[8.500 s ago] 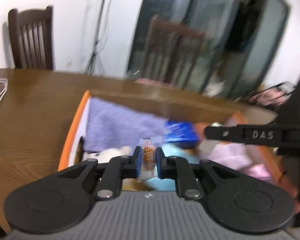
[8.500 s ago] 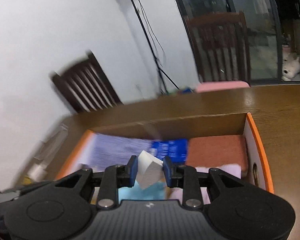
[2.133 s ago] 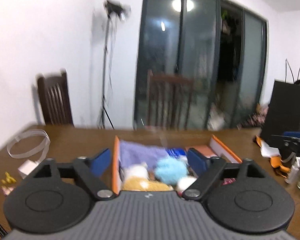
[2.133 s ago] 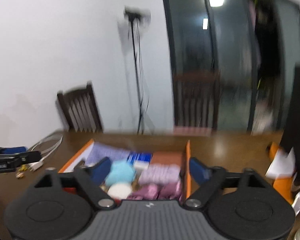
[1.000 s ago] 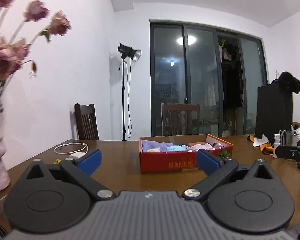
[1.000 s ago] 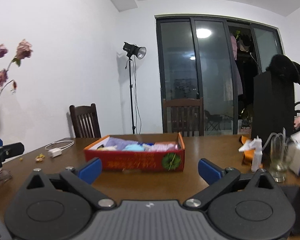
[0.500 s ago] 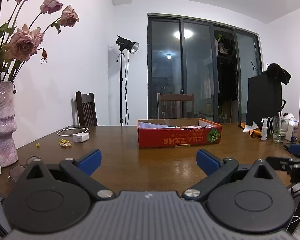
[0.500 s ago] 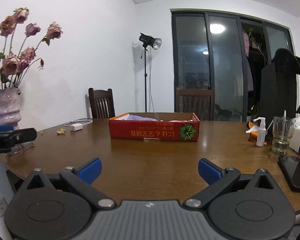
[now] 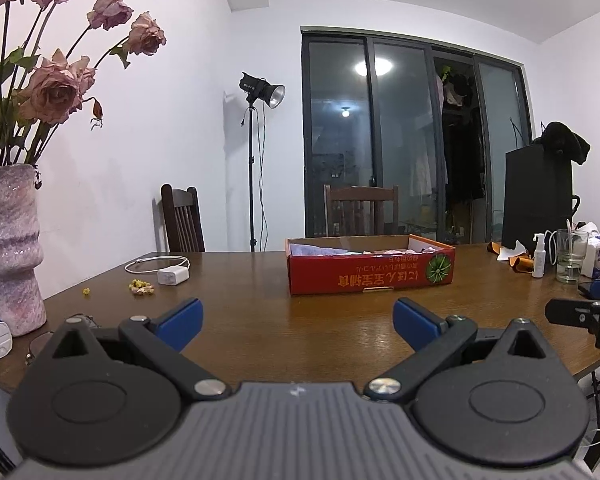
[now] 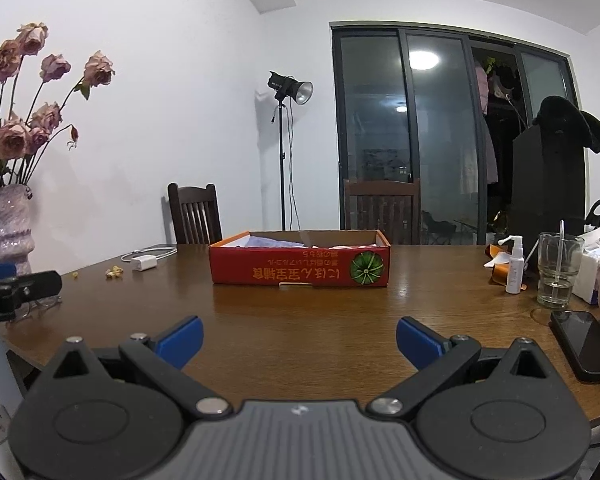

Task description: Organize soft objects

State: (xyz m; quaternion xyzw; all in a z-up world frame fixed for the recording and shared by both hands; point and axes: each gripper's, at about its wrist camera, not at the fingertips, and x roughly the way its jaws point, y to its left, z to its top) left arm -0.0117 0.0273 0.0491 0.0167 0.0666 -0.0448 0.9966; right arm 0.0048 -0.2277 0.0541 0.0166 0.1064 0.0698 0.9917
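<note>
Red box (image 9: 370, 272) sits well ahead of both grippers — left gripper (image 9: 298, 320), right gripper (image 10: 299, 338) spread, empty.

Even indoor light, sharp frames

We see a ceiling lamp (image 9: 373, 67) mirrored in dark glass, table (image 10: 320, 320) sheen (mild glare), and fisheye bending at edges.

Left tongs (image 9: 298, 322): jaws spread wide, nothing held, level. Right tongs (image 10: 300, 340): same, jaws wide, nothing between the 2 blue pads (image 10: 180, 340).
</note>
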